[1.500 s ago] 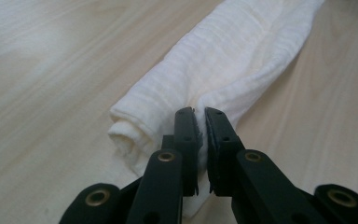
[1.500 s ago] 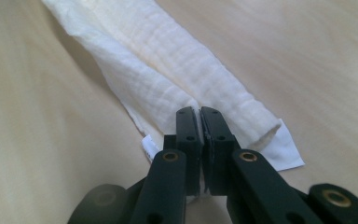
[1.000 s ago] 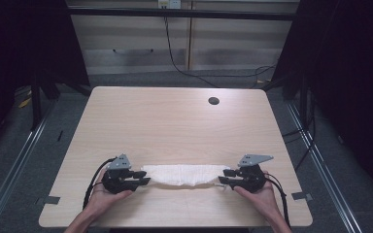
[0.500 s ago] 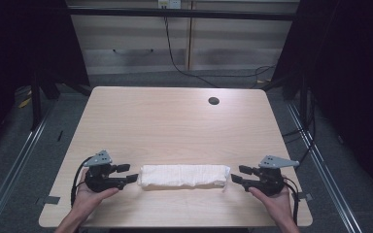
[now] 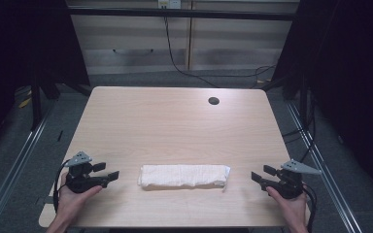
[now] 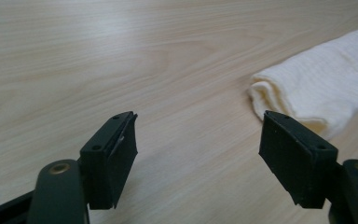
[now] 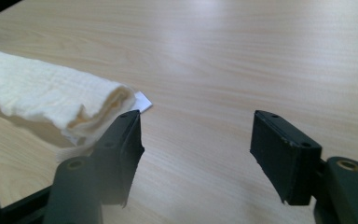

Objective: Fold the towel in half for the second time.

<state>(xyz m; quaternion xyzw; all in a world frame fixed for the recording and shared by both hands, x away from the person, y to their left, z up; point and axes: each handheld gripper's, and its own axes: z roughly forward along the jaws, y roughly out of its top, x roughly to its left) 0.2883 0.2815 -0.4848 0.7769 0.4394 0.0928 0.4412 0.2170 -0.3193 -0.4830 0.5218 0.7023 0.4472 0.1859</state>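
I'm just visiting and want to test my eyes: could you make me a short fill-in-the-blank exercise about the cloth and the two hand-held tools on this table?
1. The folded towel is ____ in colour.
2. The towel lies ____ the left gripper and the right gripper.
3. The fingers of both grippers stand ____, with nothing in them.
4. The table has a small round ____ near its far edge.

Missing words: white; between; open; hole

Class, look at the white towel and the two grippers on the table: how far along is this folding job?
Done: the white towel lies folded into a long, narrow bundle near the table's front edge. In hand: nothing; the left gripper and right gripper sit apart from its ends, jaws just opened, nothing between them. Left: probably little, perhaps only withdrawing the hands or one more fold.
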